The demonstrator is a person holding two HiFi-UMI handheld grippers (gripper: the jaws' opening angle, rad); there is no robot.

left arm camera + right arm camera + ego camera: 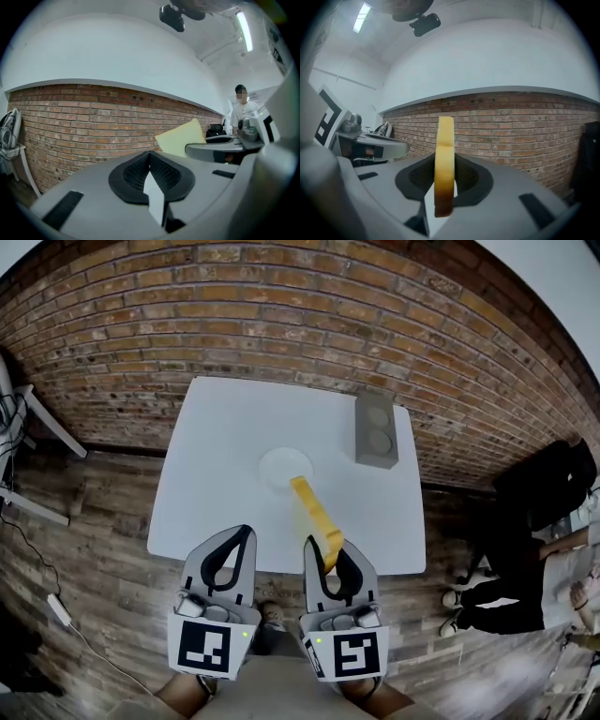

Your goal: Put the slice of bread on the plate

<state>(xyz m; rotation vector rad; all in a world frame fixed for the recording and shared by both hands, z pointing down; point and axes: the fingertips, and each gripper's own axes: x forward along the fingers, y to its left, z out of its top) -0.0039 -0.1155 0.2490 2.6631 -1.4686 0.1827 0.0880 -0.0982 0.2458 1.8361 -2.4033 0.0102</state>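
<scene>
My right gripper is shut on a yellow slice of bread, which sticks out forward over the near edge of the white table. In the right gripper view the slice stands on edge between the pads, its lower end browned. The white plate lies mid-table, just beyond the slice's far end. Beside it on the left, my left gripper is shut with nothing in it, its pads meeting. The slice also shows in the left gripper view.
A grey two-slot toaster stands at the table's far right corner. A brick wall runs behind the table. A person sits to the right. A white frame and a cable are at the left.
</scene>
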